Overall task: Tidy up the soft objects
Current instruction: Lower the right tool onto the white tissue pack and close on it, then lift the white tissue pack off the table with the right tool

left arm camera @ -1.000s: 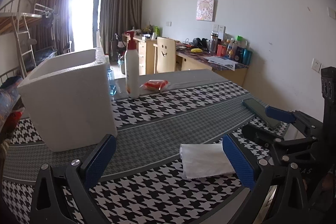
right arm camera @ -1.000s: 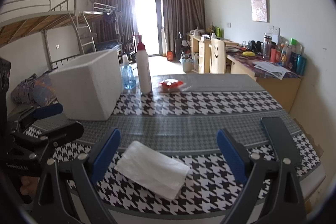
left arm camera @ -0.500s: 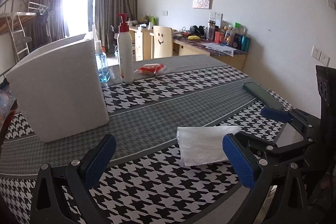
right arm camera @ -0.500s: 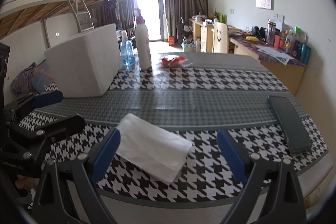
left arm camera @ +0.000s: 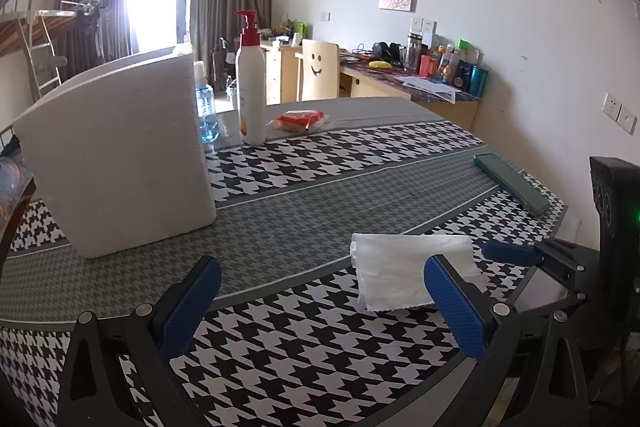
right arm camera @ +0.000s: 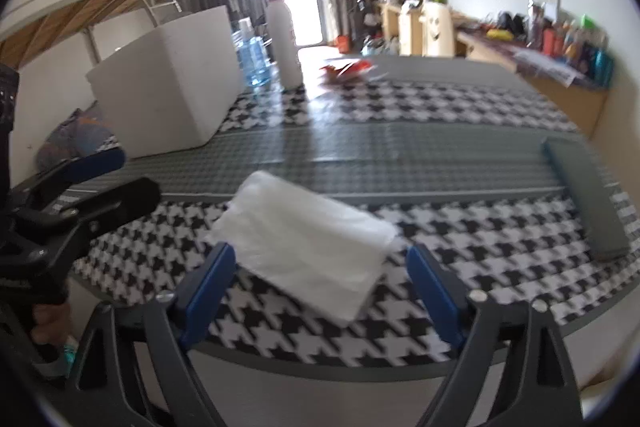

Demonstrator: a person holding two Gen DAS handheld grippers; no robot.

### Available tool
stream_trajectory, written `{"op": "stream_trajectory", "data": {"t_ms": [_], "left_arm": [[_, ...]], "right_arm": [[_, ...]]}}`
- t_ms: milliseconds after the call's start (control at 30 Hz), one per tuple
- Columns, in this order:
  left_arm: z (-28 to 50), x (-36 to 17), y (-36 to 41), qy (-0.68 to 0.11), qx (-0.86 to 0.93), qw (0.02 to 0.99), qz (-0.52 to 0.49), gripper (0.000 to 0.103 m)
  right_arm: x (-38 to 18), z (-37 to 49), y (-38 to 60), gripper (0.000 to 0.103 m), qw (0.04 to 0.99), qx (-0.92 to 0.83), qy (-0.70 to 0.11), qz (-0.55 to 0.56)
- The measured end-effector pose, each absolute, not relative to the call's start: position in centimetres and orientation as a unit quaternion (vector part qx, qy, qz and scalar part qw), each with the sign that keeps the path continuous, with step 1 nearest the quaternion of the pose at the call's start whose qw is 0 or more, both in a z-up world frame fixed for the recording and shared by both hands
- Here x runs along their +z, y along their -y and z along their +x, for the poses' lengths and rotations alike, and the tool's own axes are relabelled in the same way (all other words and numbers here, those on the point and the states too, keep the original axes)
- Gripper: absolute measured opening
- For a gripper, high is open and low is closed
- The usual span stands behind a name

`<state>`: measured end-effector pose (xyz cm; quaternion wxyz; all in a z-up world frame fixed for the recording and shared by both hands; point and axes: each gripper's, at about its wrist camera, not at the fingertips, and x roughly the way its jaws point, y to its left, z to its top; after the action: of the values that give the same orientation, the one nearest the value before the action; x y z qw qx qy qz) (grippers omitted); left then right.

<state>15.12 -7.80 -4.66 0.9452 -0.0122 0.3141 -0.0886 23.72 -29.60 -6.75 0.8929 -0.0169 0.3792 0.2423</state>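
Two grippers frame one flat white folded tissue pack [right arm camera: 304,247] near the front edge of the houndstooth-clothed table [left arm camera: 320,195]. Right gripper [right arm camera: 320,291] is closing, pads not yet touching; left gripper [left arm camera: 324,303] gapes wide, empty. Such a thin, limp pack (slippery, I judge) could slide or crumple. Beyond stand a white foam box [left arm camera: 120,155] and a cluttered bedroom.

The white foam box [left arm camera: 120,155] blocks the table's [left arm camera: 304,211] left side. 2 bottles [left arm camera: 251,79] and a red packet [left arm camera: 300,119] crowd its far edge. The middle strip lies bare.
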Motion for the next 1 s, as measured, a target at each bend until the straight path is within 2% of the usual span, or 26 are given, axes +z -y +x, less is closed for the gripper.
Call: {"op": "stream_trajectory", "data": {"t_ms": [100,400,500,567,600,667,767,1000], "left_arm": [[15.0,-4.7,7.7,-0.314,-0.088,0.945,-0.014,0.102],[15.3,-5.1,7.1,-0.328,-0.08,0.941,-0.021,0.102],[15.4,-5.3,7.0,-0.334,-0.079,0.939,-0.025,0.102],[15.4,-5.4,7.0,-0.334,-0.08,0.939,-0.025,0.102],[15.4,-5.4,7.1,-0.336,-0.08,0.938,-0.024,0.102],[15.4,-5.5,7.2,-0.337,-0.08,0.938,-0.022,0.102],[15.3,-5.5,7.4,-0.338,-0.082,0.937,-0.022,0.102],[15.1,-5.4,7.8,-0.337,-0.087,0.937,-0.017,0.102]], "right_arm": [[-7.2,23.4,28.9,0.085,0.889,0.247,-0.383,-0.033],[-8.4,23.4,27.9,0.067,0.884,0.233,-0.401,-0.063],[-8.2,23.3,28.1,0.052,0.886,0.22,-0.403,-0.071],[-8.1,23.5,28.6,0.038,0.886,0.212,-0.406,-0.066],[-8.1,23.6,28.9,0.035,0.886,0.212,-0.408,-0.063],[-7.9,23.9,29.3,0.019,0.885,0.215,-0.409,-0.056],[-7.5,24.5,29.6,0.008,0.887,0.214,-0.406,-0.057],[-5.8,24.0,30.3,0.005,0.895,0.218,-0.386,-0.043]]}}
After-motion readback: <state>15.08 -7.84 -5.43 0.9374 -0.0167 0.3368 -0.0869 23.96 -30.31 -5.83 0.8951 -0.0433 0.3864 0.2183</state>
